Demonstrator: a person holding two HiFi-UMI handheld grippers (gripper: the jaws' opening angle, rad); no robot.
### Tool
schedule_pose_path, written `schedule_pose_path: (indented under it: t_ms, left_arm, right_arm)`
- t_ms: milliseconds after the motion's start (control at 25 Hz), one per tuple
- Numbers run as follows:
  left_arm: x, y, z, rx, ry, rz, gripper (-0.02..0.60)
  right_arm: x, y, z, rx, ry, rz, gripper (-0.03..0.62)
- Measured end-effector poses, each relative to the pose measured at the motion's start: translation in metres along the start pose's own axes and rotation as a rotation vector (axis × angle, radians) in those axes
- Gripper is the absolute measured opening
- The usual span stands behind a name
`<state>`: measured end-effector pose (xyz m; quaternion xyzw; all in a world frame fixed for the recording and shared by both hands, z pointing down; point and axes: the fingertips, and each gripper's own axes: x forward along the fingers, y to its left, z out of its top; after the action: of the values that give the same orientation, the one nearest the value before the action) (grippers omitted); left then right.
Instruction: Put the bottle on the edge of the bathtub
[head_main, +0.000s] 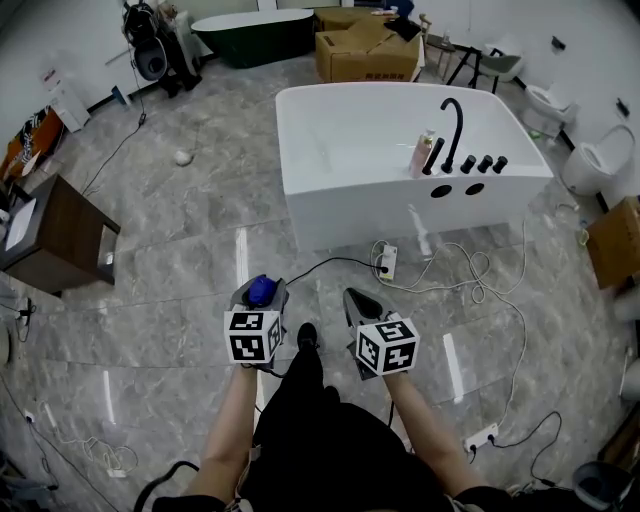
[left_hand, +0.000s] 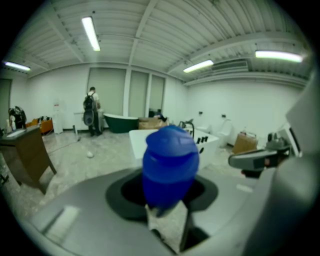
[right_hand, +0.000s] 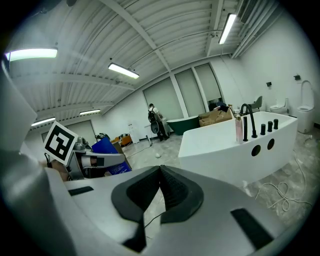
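Observation:
A blue bottle (head_main: 262, 292) stands upright between the jaws of my left gripper (head_main: 261, 287), which is shut on it low over the floor. In the left gripper view the bottle (left_hand: 170, 162) fills the middle, its rounded cap up. My right gripper (head_main: 352, 295) hangs beside it, shut and empty, its pads (right_hand: 170, 187) touching. The white bathtub (head_main: 330, 190) stands ahead, a good way off from both grippers. Its near right rim carries a black faucet (head_main: 452, 130) and a pink bottle (head_main: 423, 156). The right gripper view shows the tub (right_hand: 225, 150) at right.
White cables (head_main: 470, 275) and a power strip (head_main: 387, 262) lie on the floor before the tub. A dark wooden cabinet (head_main: 55, 235) stands at left. Cardboard boxes (head_main: 365, 50), a dark green tub (head_main: 255, 35) and toilets (head_main: 595, 160) line the back and right.

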<state>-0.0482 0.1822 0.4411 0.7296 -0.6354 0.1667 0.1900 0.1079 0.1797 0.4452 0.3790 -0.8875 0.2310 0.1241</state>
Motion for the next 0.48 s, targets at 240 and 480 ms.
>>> schedule_pose_path:
  t_ms: [240, 480]
  left_arm:
    - [0.04, 0.028, 0.016, -0.001, 0.008, -0.002, 0.154]
    - [0.083, 0.06, 0.038, -0.009, 0.018, -0.007, 0.153]
  right_arm:
    - [0.042, -0.01, 0.018, 0.0, 0.005, 0.001, 0.003]
    - [0.094, -0.021, 0.04, 0.002, 0.026, -0.001, 0.003]
